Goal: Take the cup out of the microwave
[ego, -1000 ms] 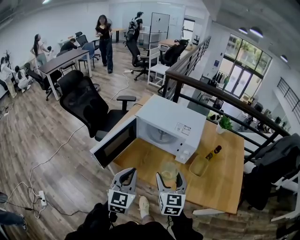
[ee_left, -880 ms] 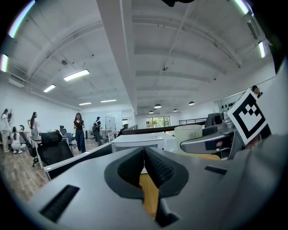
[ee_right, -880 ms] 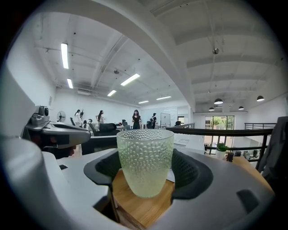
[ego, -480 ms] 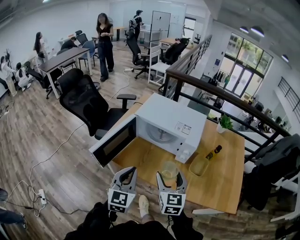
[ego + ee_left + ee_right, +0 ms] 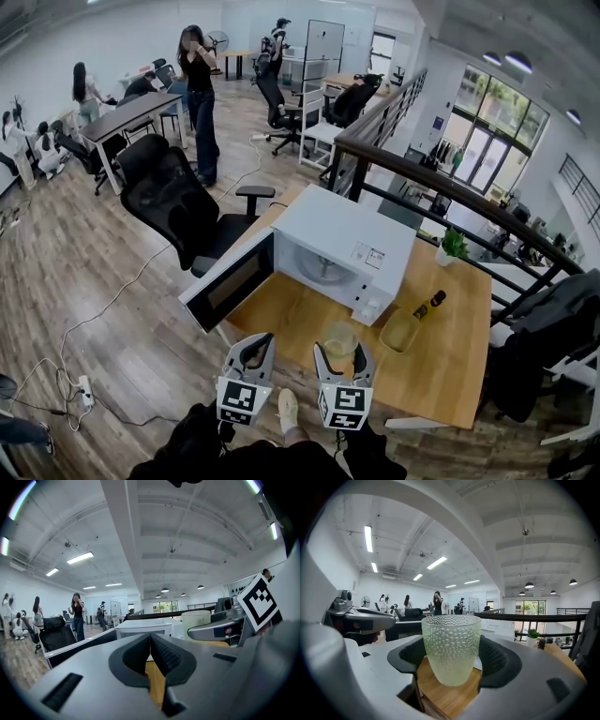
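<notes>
A clear, bumpy glass cup [image 5: 338,339] stands upright between the pads of my right gripper [image 5: 340,351], over the wooden table [image 5: 450,366] in front of the white microwave [image 5: 342,239]. In the right gripper view both dark pads press the sides of the cup [image 5: 451,648], so the right gripper [image 5: 451,657] is shut on it. The microwave door [image 5: 230,281] hangs wide open to the left, and its turntable shows bare inside. My left gripper [image 5: 247,347] hovers left of the cup near the table's front edge. Its pads meet in the left gripper view [image 5: 150,641], with nothing between them.
A dark bottle [image 5: 427,305] and a yellowish container [image 5: 398,330] sit right of the microwave, and a small plant [image 5: 451,247] stands at the back. A black office chair [image 5: 173,202] is left of the table, a railing [image 5: 441,192] behind. People stand and sit far off.
Both grippers and the cup have stayed put. A standing person in the background has shifted to the left.
</notes>
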Motion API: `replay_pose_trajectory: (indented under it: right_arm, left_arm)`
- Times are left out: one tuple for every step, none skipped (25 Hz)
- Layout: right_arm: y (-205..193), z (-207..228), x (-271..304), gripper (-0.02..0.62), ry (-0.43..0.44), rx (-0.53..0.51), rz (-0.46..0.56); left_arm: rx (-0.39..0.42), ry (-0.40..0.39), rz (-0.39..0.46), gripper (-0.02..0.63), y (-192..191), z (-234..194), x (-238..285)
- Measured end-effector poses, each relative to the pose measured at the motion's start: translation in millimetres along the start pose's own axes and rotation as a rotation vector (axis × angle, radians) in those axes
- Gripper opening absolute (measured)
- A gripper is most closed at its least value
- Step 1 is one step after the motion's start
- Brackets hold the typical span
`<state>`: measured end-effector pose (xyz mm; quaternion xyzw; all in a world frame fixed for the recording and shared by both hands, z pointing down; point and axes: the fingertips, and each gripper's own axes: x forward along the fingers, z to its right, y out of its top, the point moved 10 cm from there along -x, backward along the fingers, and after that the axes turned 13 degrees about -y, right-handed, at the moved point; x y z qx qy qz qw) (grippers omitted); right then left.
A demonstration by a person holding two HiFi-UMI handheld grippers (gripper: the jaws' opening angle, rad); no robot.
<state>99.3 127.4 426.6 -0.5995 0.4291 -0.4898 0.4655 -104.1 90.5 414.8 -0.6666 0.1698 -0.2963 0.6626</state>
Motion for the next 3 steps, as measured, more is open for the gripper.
replay_pose_trajectory:
  right_arm:
    - [-0.5,-0.2,-0.1,0.371,0.002,0.0,0.001]
    - [-1.1,-0.4,-0.2,0.371,0.003,0.0,0.002]
    - [-1.6,-0.6,-0.3,0.371,0.005,-0.001,0.002]
  left_arm:
    - [0.001,0.0,0.001,0.025,-0.4,0.2,0.0]
    - [0.001,0.0,0.001,0.025,-0.6,0.4,0.1]
    - [0.002,0.0,0.001,0.025,-0.9,0.7,0.1]
